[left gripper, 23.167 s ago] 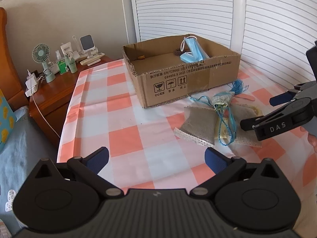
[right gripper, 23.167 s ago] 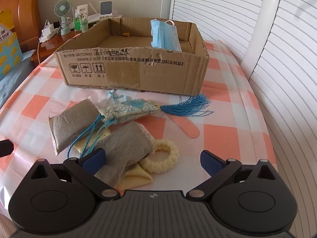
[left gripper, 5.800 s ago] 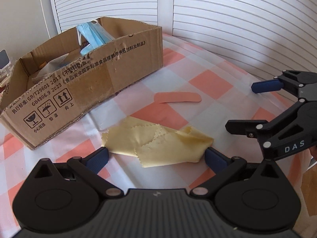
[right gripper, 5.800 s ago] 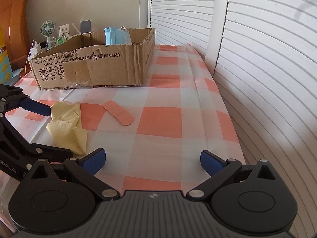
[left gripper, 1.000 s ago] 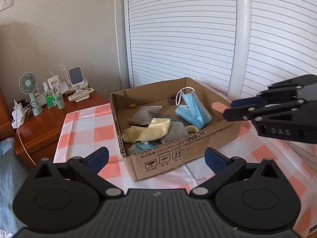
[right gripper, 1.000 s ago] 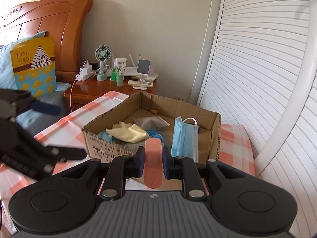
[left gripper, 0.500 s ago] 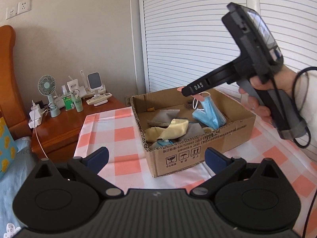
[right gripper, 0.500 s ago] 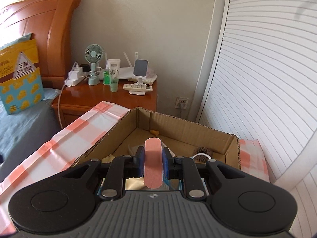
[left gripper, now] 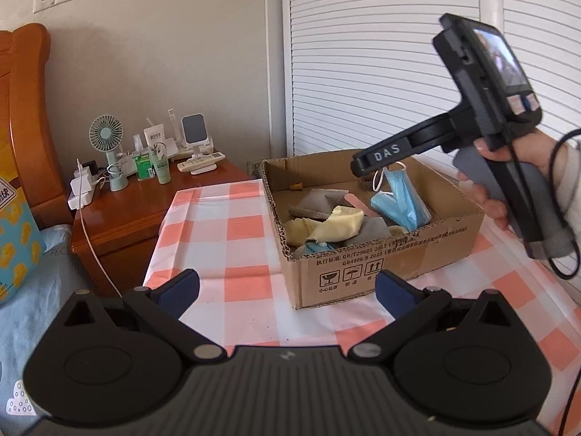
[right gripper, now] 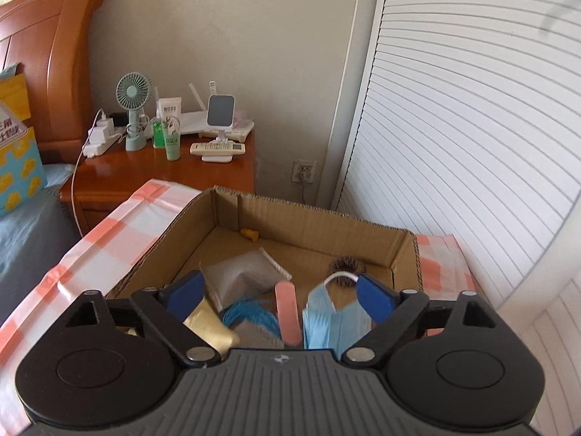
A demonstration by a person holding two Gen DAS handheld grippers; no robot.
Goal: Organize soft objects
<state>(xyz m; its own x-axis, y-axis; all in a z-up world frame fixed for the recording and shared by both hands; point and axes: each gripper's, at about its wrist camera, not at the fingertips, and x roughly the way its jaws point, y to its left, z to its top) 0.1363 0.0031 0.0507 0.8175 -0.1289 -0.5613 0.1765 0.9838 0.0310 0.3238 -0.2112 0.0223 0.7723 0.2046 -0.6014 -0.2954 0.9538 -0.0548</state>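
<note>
Pink strip let go over the cardboard box [right gripper: 319, 225]; I judge the sorting nearly finished.

A moment ago my right claw [right gripper: 279, 292] was clenched on the pink strip [right gripper: 287, 312]; now its jaws are opening and the strip sits free between them, touching neither pad, down among the box contents. It lies just left of the blue face mask [right gripper: 334, 318] and right of the blue tassel [right gripper: 247, 314], long axis running near to far, rounded end pointing at the far wall of the box. My left claw [left gripper: 287, 289] hangs released and empty over the checked surface [left gripper: 232, 225], near the box's front corner. I see no soft things left outside.
</note>
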